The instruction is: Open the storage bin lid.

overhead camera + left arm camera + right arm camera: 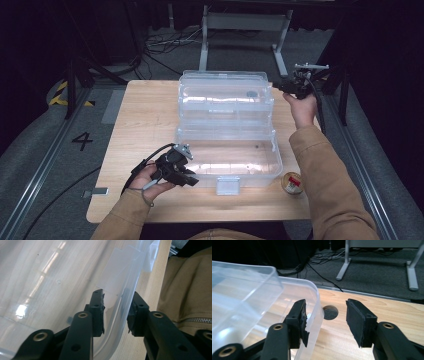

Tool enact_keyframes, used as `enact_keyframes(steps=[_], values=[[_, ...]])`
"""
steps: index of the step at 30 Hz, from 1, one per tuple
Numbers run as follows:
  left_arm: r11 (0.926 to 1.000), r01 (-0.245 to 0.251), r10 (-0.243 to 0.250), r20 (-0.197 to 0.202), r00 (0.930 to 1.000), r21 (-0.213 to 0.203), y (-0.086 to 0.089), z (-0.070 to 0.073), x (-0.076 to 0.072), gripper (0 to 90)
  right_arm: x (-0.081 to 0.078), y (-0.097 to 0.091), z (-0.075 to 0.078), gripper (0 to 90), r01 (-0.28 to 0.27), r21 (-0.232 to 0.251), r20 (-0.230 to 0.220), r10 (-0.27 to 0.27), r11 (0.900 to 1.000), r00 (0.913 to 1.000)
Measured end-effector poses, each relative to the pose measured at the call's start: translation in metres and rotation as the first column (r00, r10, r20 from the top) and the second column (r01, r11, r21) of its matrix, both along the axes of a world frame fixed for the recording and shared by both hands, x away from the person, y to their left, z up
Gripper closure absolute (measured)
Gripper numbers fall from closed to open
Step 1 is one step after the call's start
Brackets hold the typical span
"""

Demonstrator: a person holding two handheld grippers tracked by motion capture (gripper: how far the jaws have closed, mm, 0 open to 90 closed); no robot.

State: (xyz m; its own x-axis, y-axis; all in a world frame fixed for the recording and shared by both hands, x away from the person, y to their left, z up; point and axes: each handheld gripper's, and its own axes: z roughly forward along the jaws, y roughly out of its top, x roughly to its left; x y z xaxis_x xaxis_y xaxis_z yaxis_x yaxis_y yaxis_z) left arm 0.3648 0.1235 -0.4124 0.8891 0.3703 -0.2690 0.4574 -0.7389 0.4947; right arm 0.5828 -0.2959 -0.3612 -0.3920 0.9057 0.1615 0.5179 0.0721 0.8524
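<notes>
A clear plastic box (227, 157) stands open on the wooden table (145, 120), its lid (225, 97) tipped back behind it. My left gripper (192, 177) is at the box's front left corner. In the left gripper view its jaws (117, 302) straddle the front wall (130, 282) near the white latch (115, 275), with a gap at each pad. My right gripper (282, 86) hovers by the lid's far right corner. In the right gripper view it (325, 307) stands open, and the lid's rim (314, 293) curves just beyond the left pad (302, 315).
A small round container (292, 182) with a red label sits on the table right of the box's front corner. A round hole (330, 312) in the tabletop lies beyond the right gripper. Metal frame legs (204, 45) and cables lie on the floor behind the table.
</notes>
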Motion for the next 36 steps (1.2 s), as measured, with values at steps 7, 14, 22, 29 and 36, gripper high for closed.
enact_keyframes(steps=[7, 14, 22, 29, 36], values=[[0.9996, 0.012, -0.011, 0.002, 0.9999, -0.026, 0.003, 0.008, 0.001, 62.3, -0.025, -0.012, 0.010, 48.0, -0.049, -0.017, 0.043, 0.050, 0.9987, 0.9978], [0.9985, -0.021, 0.023, 0.034, 0.9992, -0.050, 0.012, 0.018, 0.000, 60.6, -0.043, -0.022, 0.018, 47.7, -0.113, 0.017, -0.025, 0.114, 0.9934, 0.9932], [0.9937, -0.063, 0.067, 0.044, 0.9968, -0.093, 0.024, 0.027, 0.003, 59.4, -0.080, -0.026, 0.025, 50.4, -0.156, -0.015, 0.057, 0.156, 0.9877, 0.9861], [0.9900, -0.069, 0.074, 0.035, 0.9967, -0.123, 0.030, 0.030, 0.003, 58.5, -0.113, -0.029, 0.026, 48.0, -0.175, -0.041, 0.080, 0.178, 0.9837, 0.9808], [0.9835, -0.086, 0.092, 0.035, 0.9951, -0.159, 0.037, 0.036, 0.003, 57.6, -0.145, -0.028, 0.022, 46.4, -0.184, -0.100, 0.096, 0.194, 0.9778, 0.9763]])
